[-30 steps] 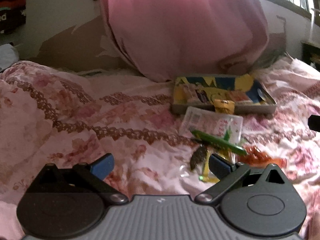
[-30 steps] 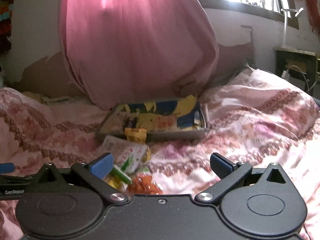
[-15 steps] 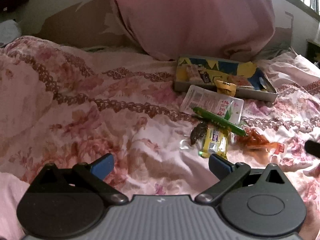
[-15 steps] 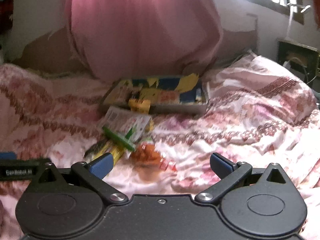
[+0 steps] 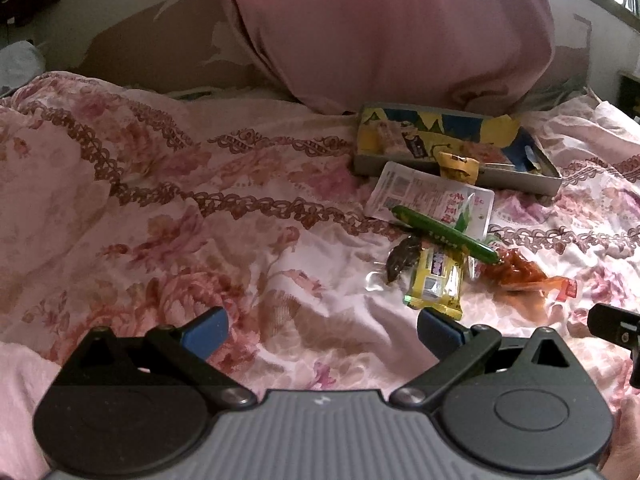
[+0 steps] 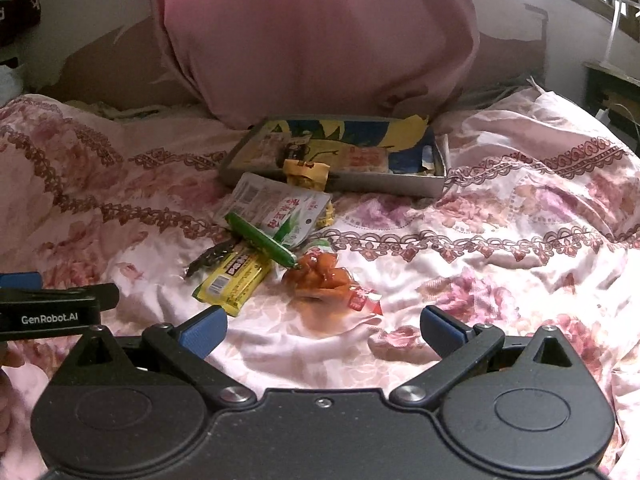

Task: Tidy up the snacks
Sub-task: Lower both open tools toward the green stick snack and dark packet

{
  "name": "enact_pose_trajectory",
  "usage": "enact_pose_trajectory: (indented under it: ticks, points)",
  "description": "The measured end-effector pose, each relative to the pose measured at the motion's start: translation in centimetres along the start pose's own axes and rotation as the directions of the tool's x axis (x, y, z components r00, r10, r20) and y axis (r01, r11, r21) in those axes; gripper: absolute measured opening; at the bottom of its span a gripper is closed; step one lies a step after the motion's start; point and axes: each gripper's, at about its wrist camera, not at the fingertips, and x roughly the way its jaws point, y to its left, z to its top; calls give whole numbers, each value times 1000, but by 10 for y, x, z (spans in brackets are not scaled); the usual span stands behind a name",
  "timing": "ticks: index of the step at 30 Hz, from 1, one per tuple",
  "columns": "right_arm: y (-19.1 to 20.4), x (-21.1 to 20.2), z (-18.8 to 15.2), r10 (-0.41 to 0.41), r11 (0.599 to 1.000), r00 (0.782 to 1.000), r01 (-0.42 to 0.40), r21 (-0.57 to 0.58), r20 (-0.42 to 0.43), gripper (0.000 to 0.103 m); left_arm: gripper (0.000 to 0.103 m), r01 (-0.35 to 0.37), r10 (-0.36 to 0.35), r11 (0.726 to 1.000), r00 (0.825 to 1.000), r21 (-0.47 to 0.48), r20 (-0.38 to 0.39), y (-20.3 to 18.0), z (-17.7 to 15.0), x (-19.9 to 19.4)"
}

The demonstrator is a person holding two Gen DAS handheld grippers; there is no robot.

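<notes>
A pile of snacks lies on a floral bedspread in front of a shallow grey tray with a colourful printed bottom. The pile holds a white packet, a green stick, a yellow bar, a dark snack in clear wrap, an orange-red packet and a small yellow packet leaning on the tray's rim. My left gripper is open, near and left of the pile. My right gripper is open just short of the orange-red packet.
A large pink cushion stands behind the tray against the wall. The bedspread is rumpled into folds. The left gripper's side shows at the left edge of the right wrist view. A dark cabinet stands at the right.
Both grippers have risen and tilted down toward the pile, so the snacks sit higher and fuller in view. Both stay open. Nothing on the bed has moved.
</notes>
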Motion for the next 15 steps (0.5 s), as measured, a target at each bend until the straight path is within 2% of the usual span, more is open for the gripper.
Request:
enact_pose_trajectory:
  ticks: [15]
  points:
    - [-2,2,0,2,1000,1000,-1,9,-9,102,103,-1,0,1000,1000,6,6,-1,1,1]
